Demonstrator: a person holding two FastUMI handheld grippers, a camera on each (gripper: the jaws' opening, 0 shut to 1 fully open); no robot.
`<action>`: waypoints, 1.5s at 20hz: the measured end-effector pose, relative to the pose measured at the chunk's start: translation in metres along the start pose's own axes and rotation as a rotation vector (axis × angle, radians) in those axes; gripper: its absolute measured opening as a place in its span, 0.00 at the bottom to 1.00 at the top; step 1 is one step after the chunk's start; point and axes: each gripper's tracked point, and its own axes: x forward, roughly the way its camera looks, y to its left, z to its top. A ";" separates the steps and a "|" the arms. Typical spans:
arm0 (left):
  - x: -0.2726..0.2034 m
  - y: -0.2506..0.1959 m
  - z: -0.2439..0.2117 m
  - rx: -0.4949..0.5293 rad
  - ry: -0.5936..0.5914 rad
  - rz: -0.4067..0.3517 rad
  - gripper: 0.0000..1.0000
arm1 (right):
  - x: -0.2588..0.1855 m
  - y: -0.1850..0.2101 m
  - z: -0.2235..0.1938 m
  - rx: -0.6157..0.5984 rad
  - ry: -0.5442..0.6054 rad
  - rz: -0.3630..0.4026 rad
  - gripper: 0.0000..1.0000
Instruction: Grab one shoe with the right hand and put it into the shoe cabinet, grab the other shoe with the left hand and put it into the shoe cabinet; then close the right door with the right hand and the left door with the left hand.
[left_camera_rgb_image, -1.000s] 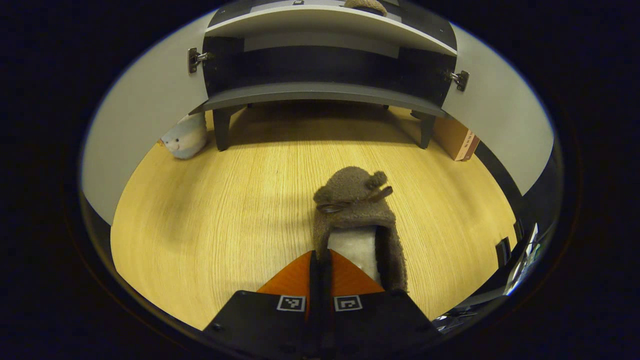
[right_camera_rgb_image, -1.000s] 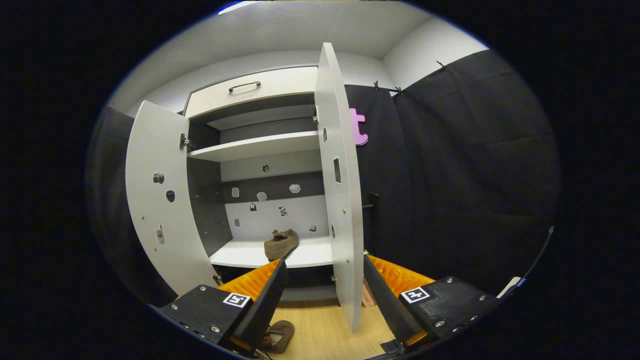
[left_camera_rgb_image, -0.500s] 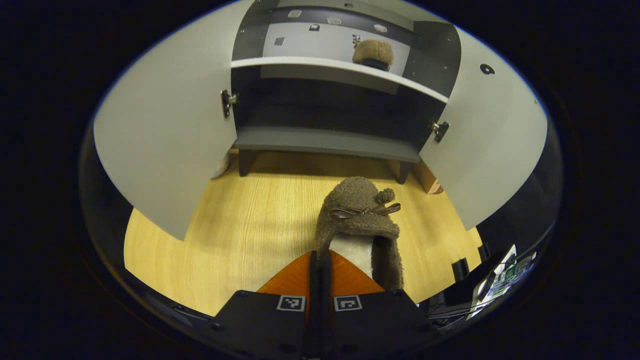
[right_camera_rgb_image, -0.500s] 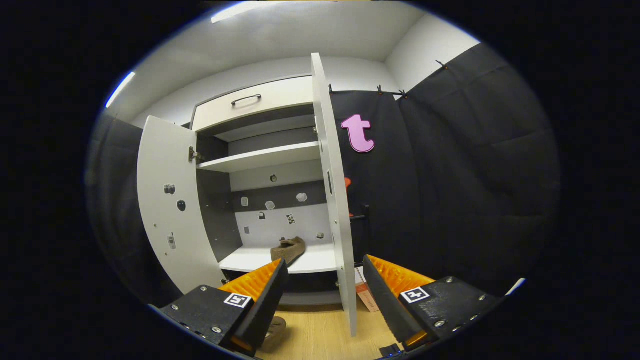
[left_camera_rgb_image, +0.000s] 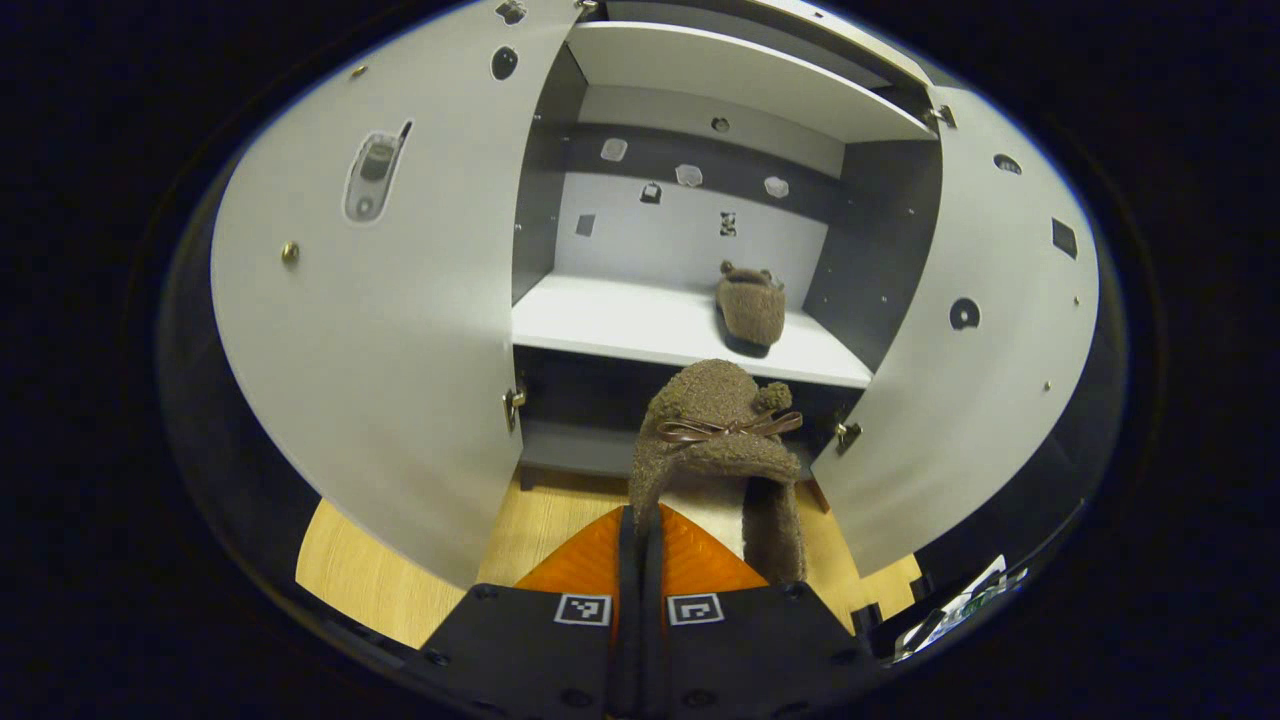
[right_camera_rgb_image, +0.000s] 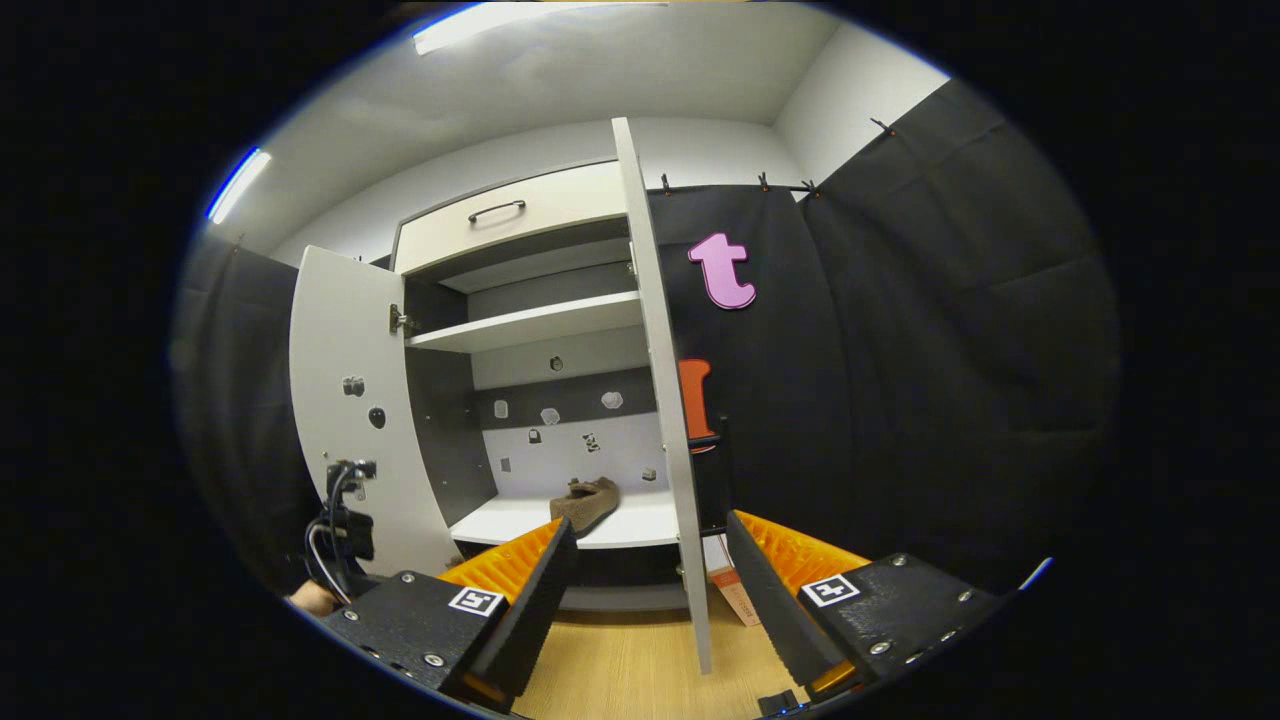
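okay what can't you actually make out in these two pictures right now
- Left gripper view: the held shoe's heel, hidden behind the left gripper.
- Right gripper view: the shelved shoe's near end, behind the right gripper's finger.
- Stickers on the cabinet's back wall: too small to identify.

Held slipper (left_camera_rgb_image: 715, 440): heel end hidden behind left tongs (left_camera_rgb_image: 640, 520). Small stickers (left_camera_rgb_image: 690, 175) on cabinet back wall too small to tell. Right door (right_camera_rgb_image: 660, 400) hides cabinet's right side in right gripper view.
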 end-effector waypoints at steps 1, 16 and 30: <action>0.004 0.002 0.016 0.005 -0.021 0.007 0.06 | -0.002 -0.004 0.003 0.001 -0.005 -0.009 0.93; 0.145 0.011 0.183 -0.045 -0.105 0.068 0.06 | -0.019 -0.075 0.019 0.033 -0.056 -0.220 0.93; 0.277 0.012 0.165 -0.039 0.087 0.093 0.08 | 0.002 -0.106 0.005 0.060 -0.010 -0.351 0.93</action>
